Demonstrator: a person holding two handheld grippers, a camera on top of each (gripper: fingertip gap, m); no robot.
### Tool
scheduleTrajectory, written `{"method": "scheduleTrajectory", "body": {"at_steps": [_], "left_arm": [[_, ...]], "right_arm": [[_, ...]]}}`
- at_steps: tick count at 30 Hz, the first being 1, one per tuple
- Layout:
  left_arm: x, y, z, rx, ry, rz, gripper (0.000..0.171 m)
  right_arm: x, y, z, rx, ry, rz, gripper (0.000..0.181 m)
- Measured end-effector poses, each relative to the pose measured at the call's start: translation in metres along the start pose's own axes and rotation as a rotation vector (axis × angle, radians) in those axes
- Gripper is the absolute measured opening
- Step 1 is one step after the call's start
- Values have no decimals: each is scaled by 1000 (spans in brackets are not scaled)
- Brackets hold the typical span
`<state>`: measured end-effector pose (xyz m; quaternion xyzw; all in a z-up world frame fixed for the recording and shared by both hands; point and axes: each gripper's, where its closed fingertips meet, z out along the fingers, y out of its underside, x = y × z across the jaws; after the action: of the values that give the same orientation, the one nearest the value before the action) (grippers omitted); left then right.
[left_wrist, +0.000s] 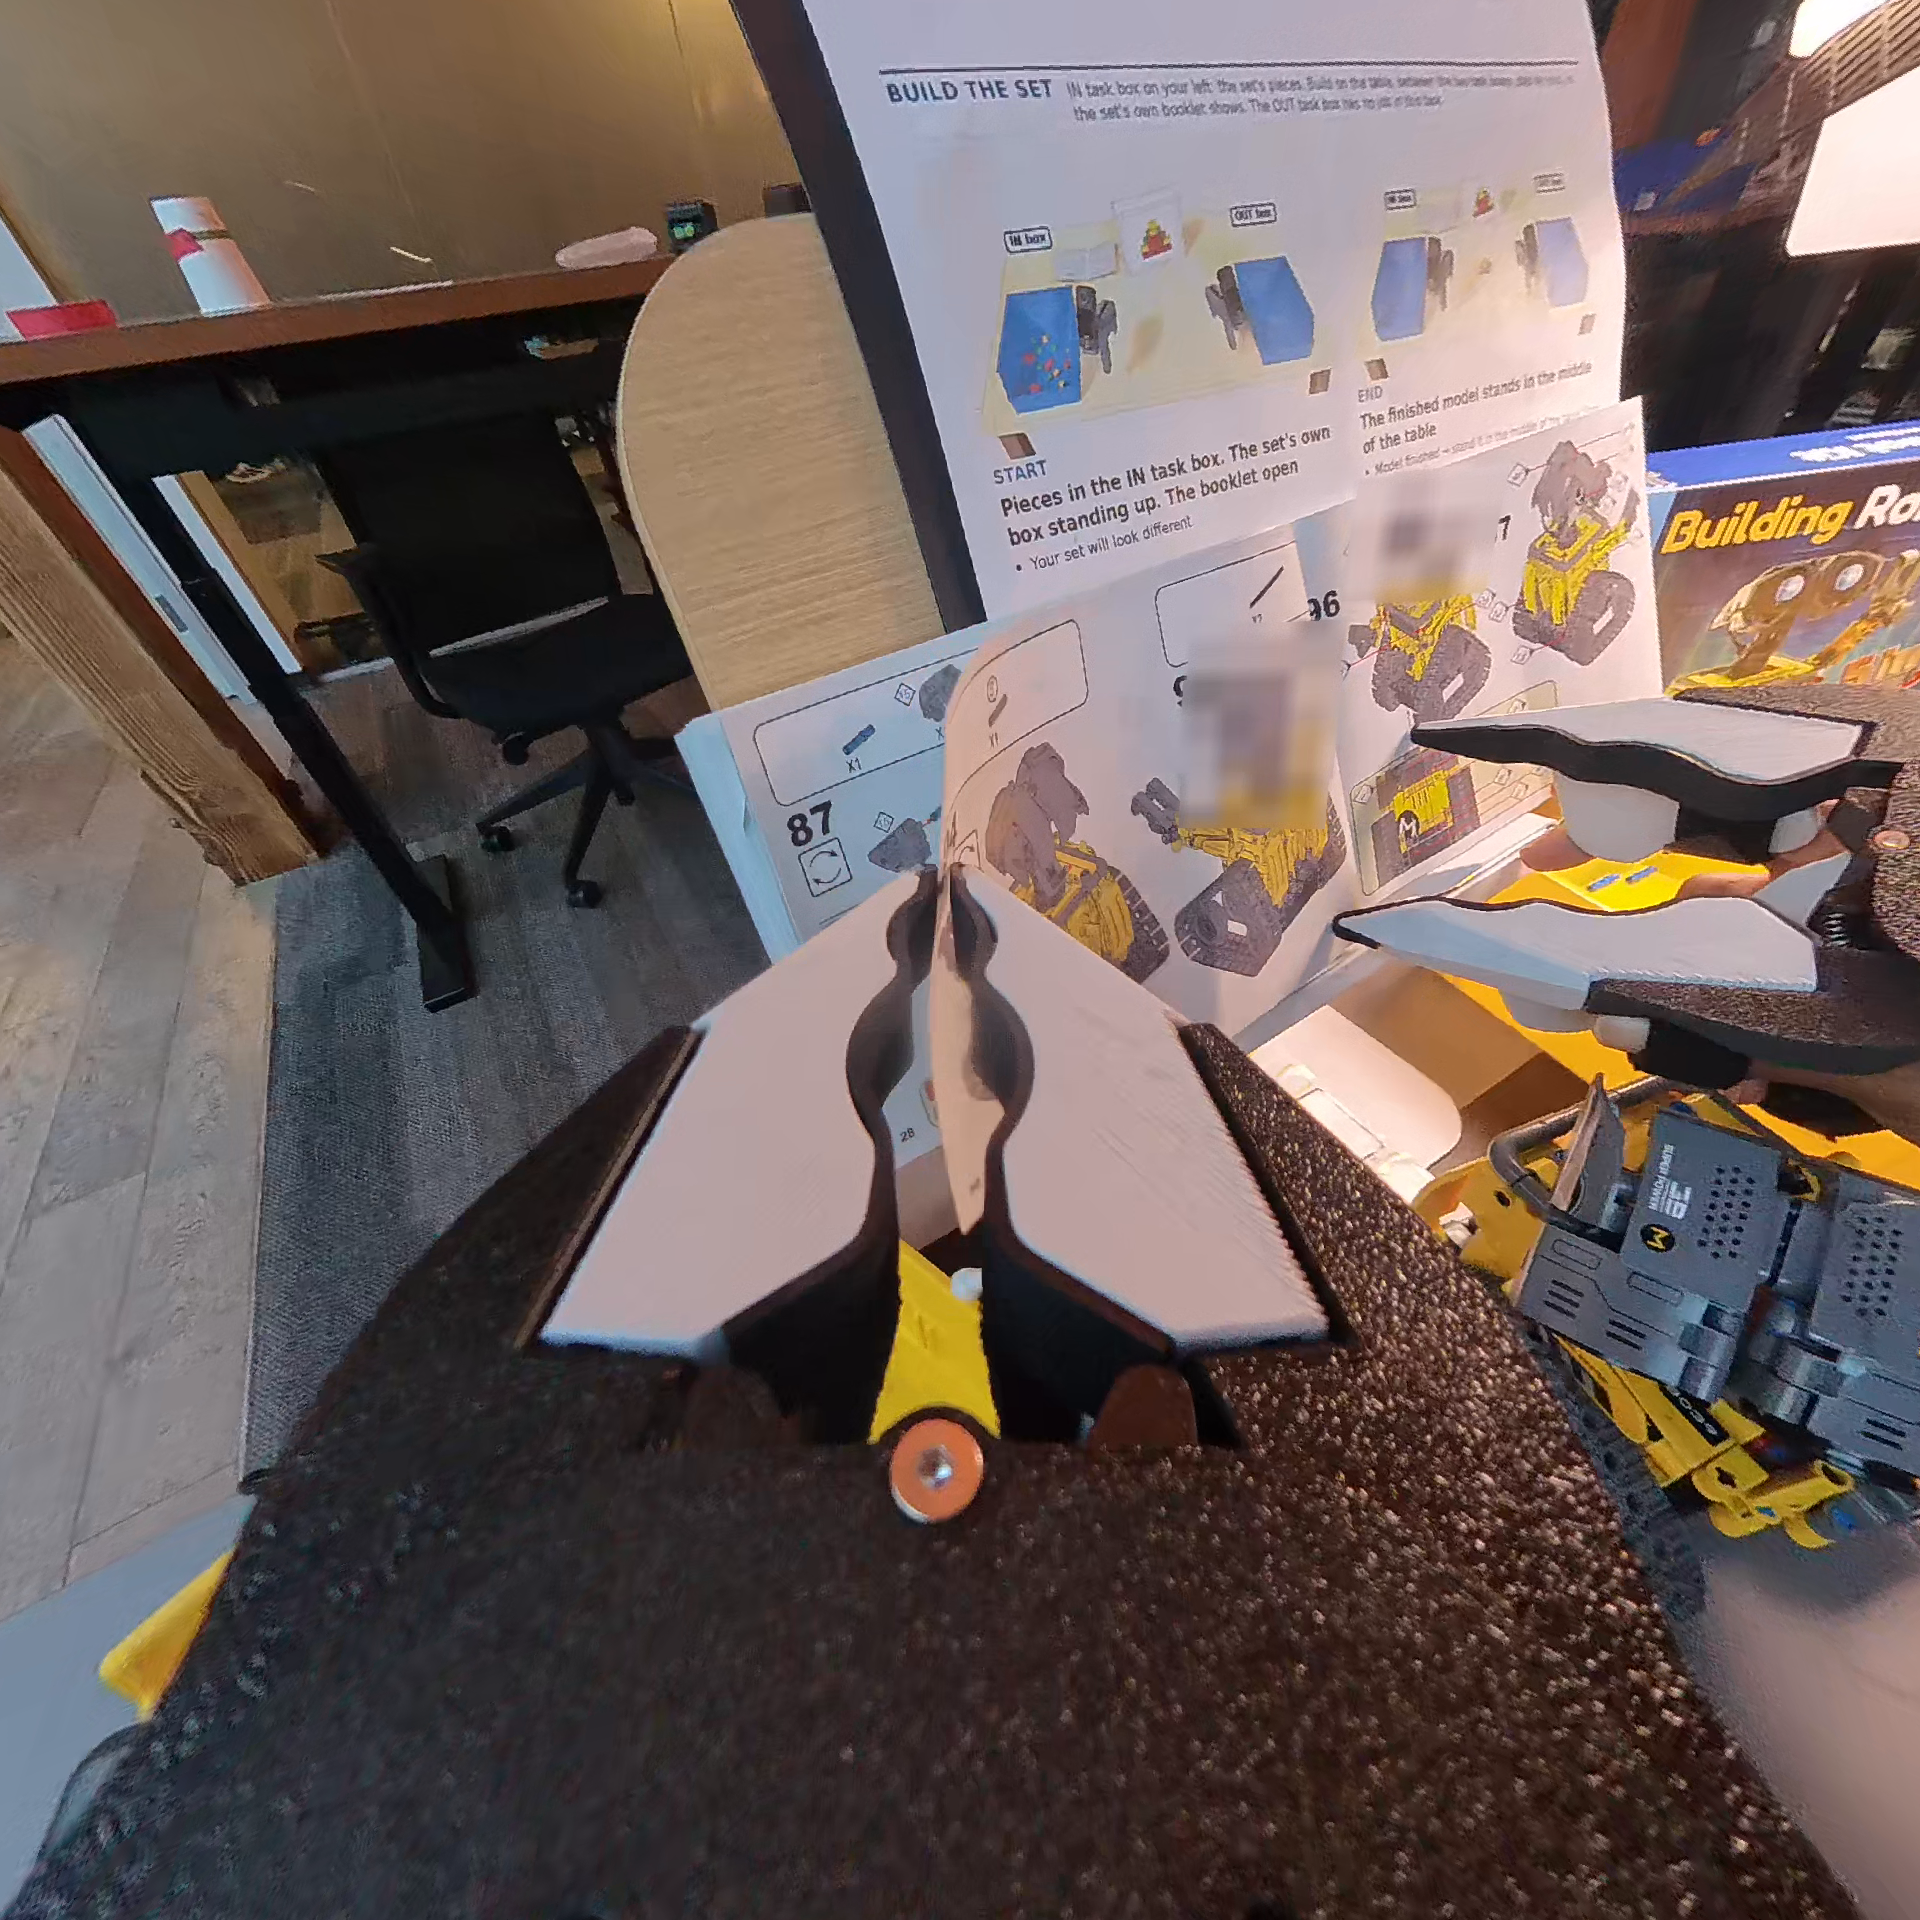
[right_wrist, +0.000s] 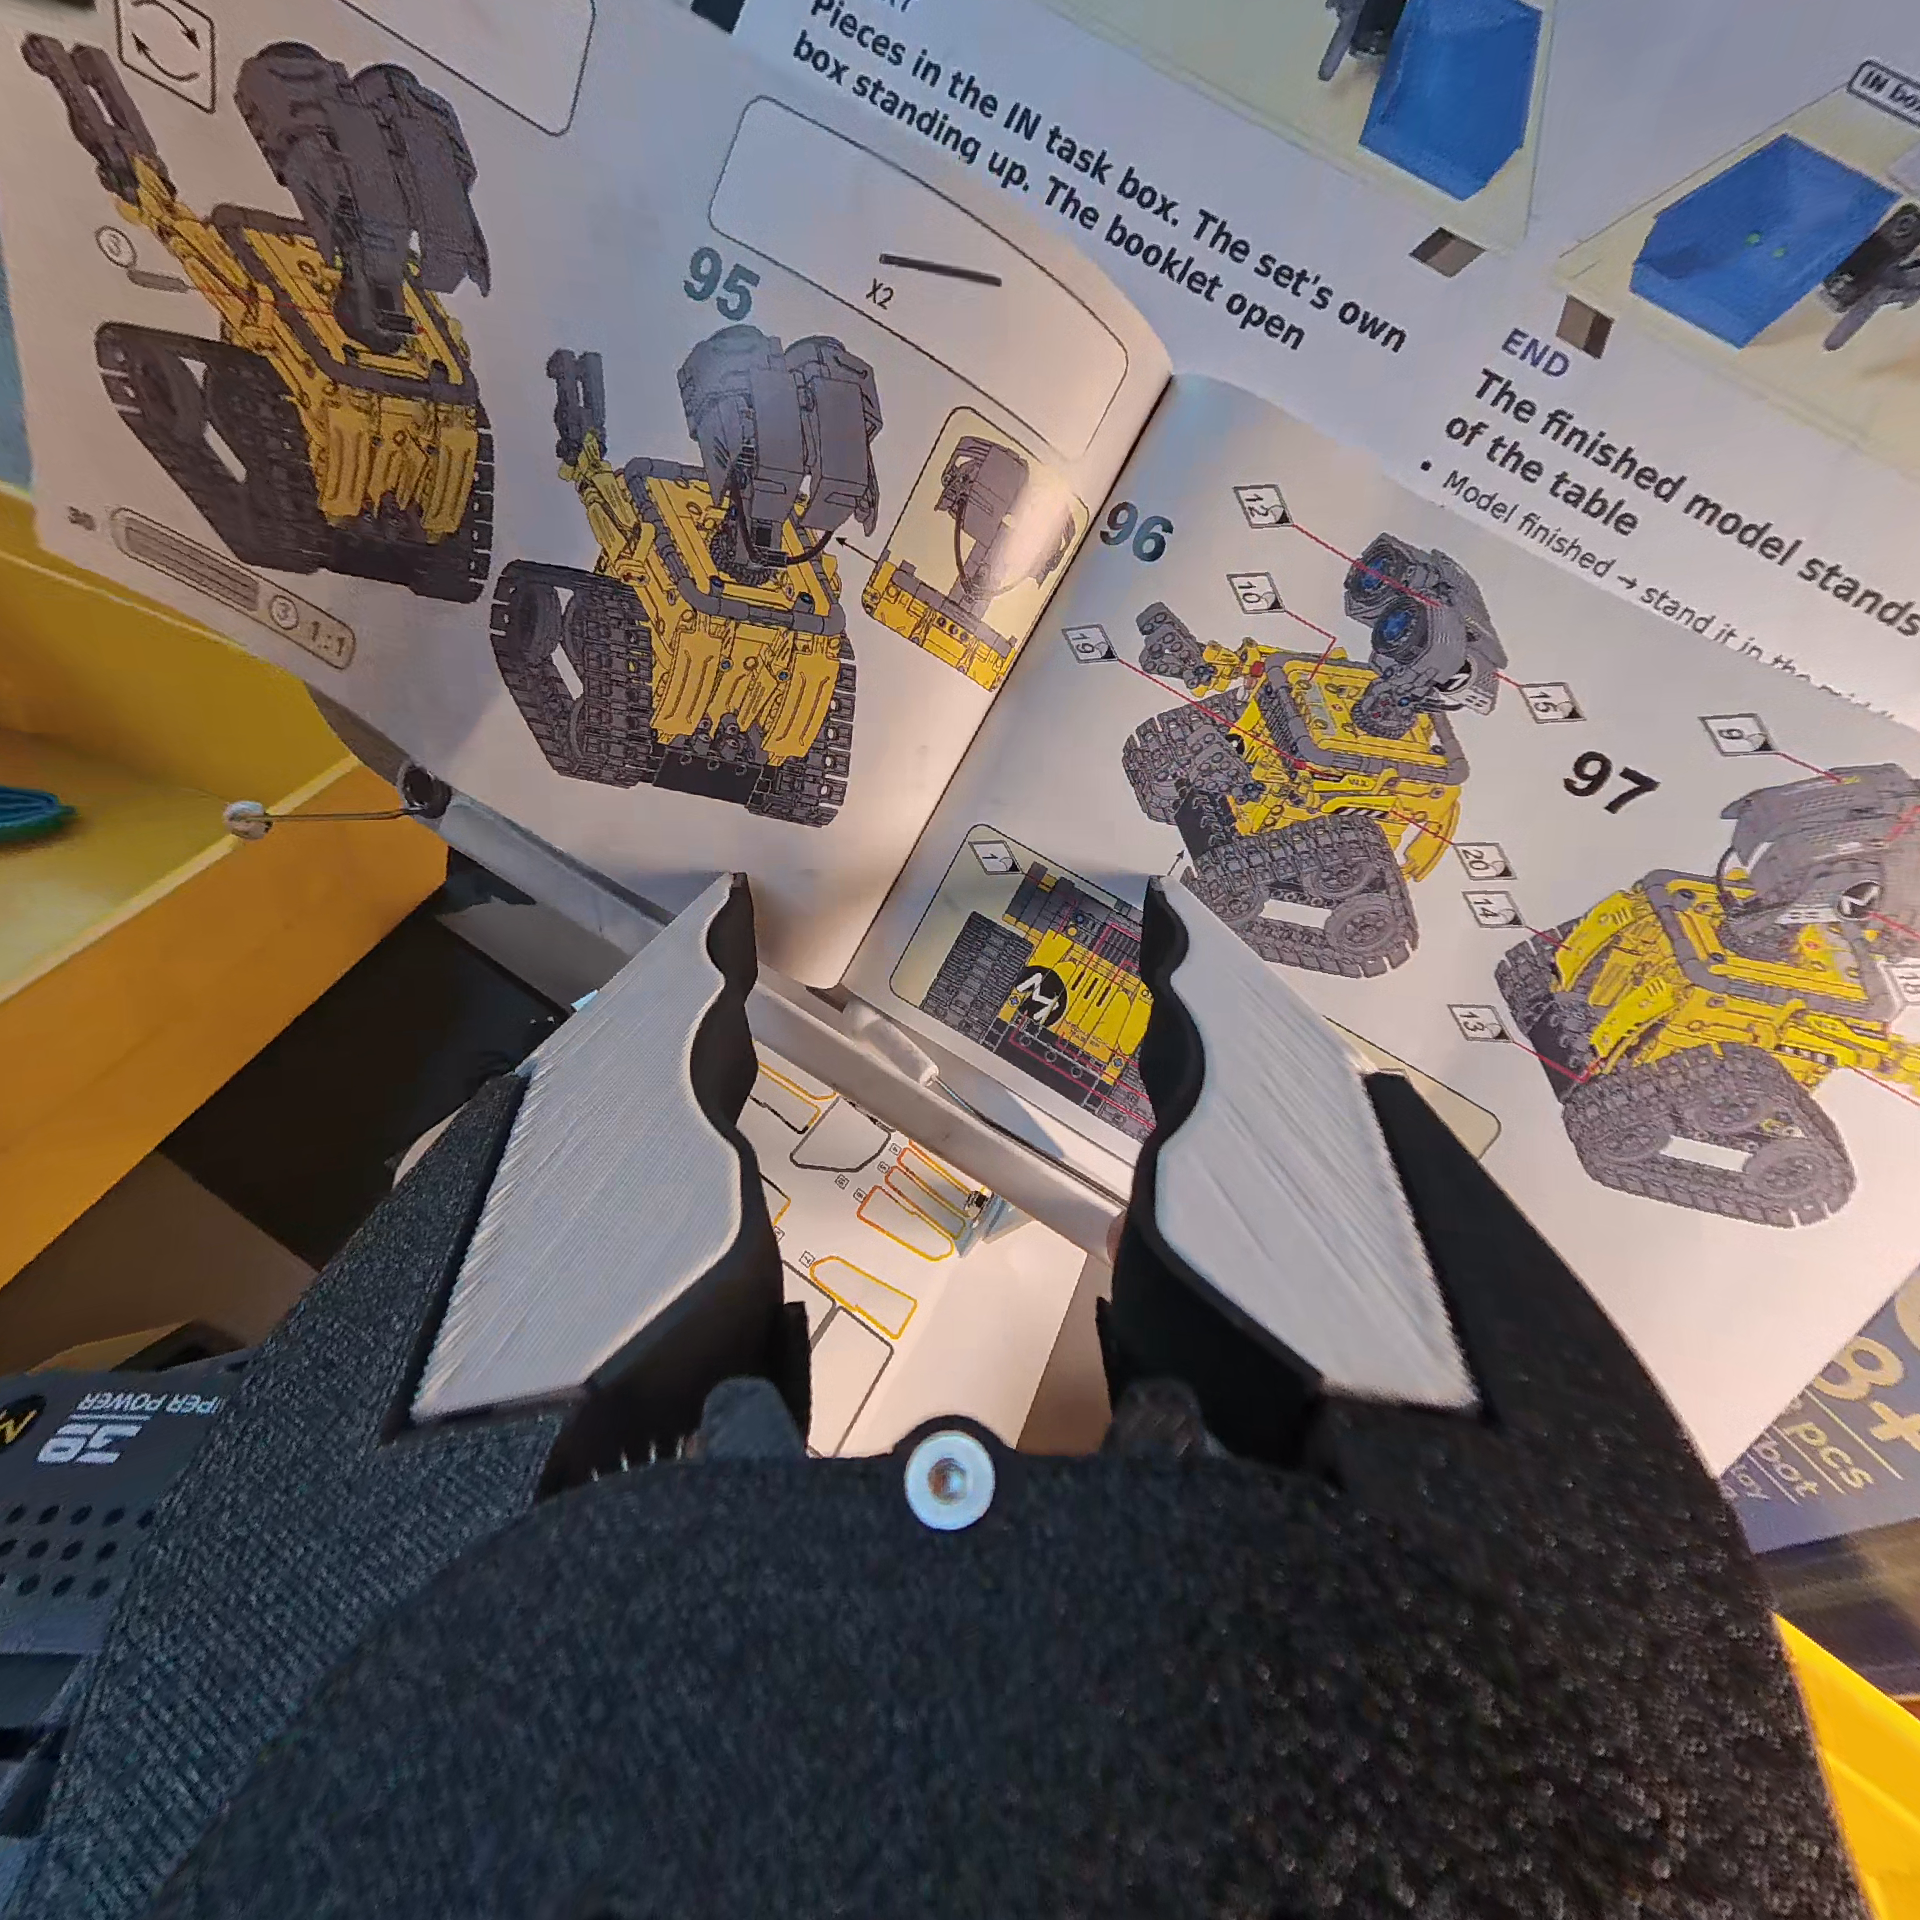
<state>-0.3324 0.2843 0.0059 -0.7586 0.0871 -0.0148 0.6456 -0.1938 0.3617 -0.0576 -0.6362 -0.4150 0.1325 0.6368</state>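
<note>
Left gripper (left_wrist: 940, 883): fingers together, pinched on a single page (left_wrist: 1023, 707) of the booklet (right_wrist: 727, 520). The page runs edge-on between the pads and curls up toward 12 o'clock in the left wrist view. The booklet stands open on a white stand (left_wrist: 717, 790), leaning back against a large printed sheet (left_wrist: 1195, 312).

Right gripper (right_wrist: 943, 888): fingers apart, nothing between them. It hovers just in front of the booklet's lower edge, near the centre fold; I can't tell whether the tips touch the paper. In the left wrist view it comes in from 3 o'clock.

Around them:
- Yellow and grey tracked model (left_wrist: 1683, 1247) at 4 o'clock in the left wrist view, below the right gripper.
- Blue set box (left_wrist: 1787, 561) at 2 o'clock, upright, beside the booklet.
- Yellow bin (right_wrist: 156, 987) at 9 o'clock in the right wrist view.
- Desk (left_wrist: 312, 332) and black office chair (left_wrist: 499, 644) at 10 o'clock, well apart from the work.
</note>
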Motion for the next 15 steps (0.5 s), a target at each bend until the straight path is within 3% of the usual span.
{"method": "scheduleTrajectory", "body": {"at_steps": [15], "left_arm": [[6,35,13,-20,115,-85,12]], "right_arm": [[0,0,-2,21,-10,24,74]]}}
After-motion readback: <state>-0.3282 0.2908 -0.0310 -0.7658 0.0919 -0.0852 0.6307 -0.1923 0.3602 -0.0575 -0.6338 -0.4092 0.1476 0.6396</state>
